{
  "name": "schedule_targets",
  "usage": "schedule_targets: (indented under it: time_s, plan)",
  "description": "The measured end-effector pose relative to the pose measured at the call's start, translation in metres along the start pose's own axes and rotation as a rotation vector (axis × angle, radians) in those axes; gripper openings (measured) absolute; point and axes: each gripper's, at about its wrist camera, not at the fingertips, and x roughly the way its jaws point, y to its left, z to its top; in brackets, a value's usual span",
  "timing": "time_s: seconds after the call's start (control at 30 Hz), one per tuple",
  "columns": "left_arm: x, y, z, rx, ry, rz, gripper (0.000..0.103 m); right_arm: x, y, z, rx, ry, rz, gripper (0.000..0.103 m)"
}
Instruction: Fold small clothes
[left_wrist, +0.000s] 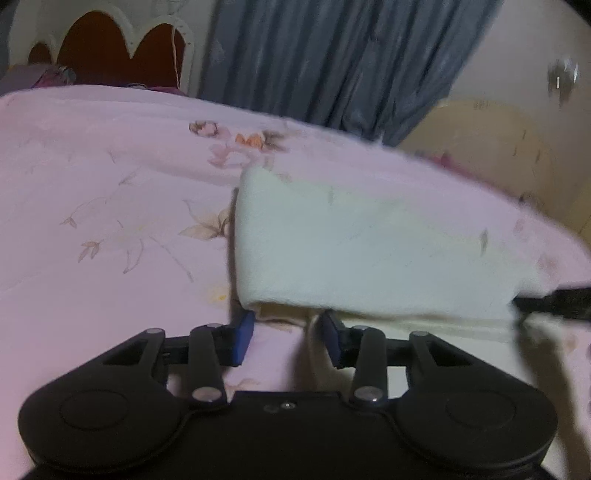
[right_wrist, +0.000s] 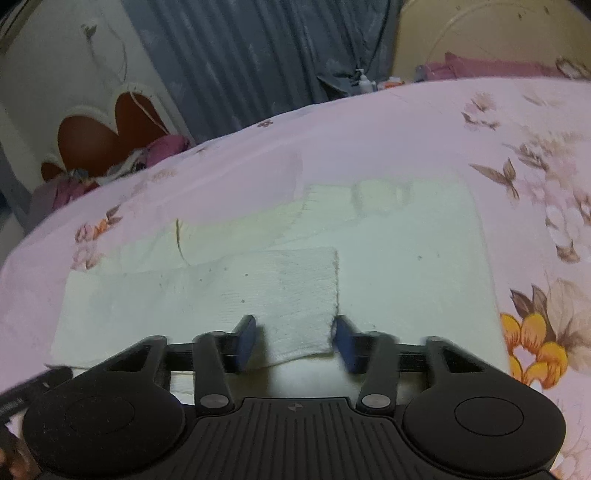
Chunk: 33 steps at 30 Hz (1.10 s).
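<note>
Pink floral bedspread (left_wrist: 92, 184) being used as surface, white garment (right_wrist: 406, 258) being folded, left gripper (left_wrist: 288, 338) and right gripper (right_wrist: 295, 341) both being held released.

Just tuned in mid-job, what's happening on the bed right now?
A person with two handheld grippers is folding a small white garment laid on the pink floral bedspread. A folded-over flap of the cloth lies between the right gripper's open fingers, which do not pinch it. In the left wrist view the left gripper is also open, at the near edge of the garment's folded part, with nothing clamped. So the fold is partly made and the cloth looks released by both.
</note>
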Motion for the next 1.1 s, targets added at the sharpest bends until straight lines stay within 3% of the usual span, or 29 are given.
schedule_targets:
  time_s: [0.2, 0.33, 0.53, 1.1]
  plan:
    - [0.003, -0.003, 0.000, 0.019, -0.009, 0.013, 0.037, -0.015, 0.007, 0.001, -0.066, -0.078, -0.004, 0.006]
    - [0.003, -0.008, 0.000, 0.070, 0.000, 0.027, 0.037, -0.041, -0.006, 0.003, -0.083, -0.170, -0.077, 0.006]
    - [0.002, -0.008, 0.001, 0.078, 0.008, 0.021, 0.035, -0.055, -0.045, -0.005, -0.043, -0.144, -0.113, 0.006]
    - [0.003, -0.011, 0.002, 0.106, 0.018, 0.025, 0.032, -0.048, -0.065, -0.023, -0.023, -0.101, -0.163, 0.006]
